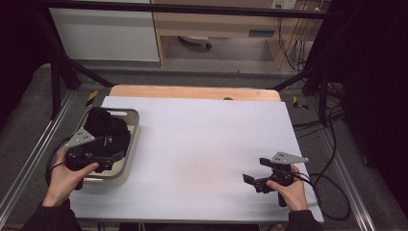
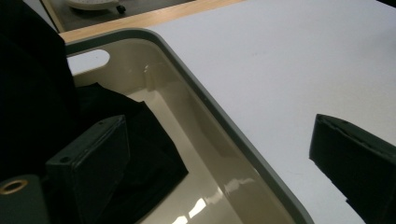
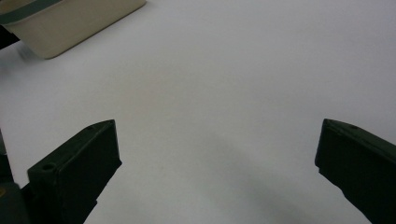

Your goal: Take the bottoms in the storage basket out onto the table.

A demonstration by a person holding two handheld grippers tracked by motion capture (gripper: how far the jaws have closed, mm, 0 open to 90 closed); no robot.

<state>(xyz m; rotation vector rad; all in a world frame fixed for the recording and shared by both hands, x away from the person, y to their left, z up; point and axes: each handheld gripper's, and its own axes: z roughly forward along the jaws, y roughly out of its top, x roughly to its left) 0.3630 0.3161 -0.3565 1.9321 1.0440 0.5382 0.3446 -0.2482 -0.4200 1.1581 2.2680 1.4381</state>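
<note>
A cream tray with a grey rim (image 1: 136, 126) stands at the left of the white table (image 1: 202, 139), and a black cloth (image 1: 108, 126) is heaped in it. My left gripper (image 1: 111, 147) hovers over the tray's near end. In the left gripper view it (image 2: 219, 172) is open: one jaw is above the black cloth (image 2: 140, 140) inside the tray, the other is above the table, and the tray's rim (image 2: 219, 116) runs between them. My right gripper (image 1: 256, 171) is at the front right, open over bare table (image 3: 217, 177), holding nothing.
A wooden strip (image 1: 192, 91) edges the table's far side. The tray's corner (image 3: 70, 23) shows far off in the right gripper view. Black cables (image 1: 332, 159) trail beside the table's right edge, and dark frame bars (image 1: 55, 82) stand at the left.
</note>
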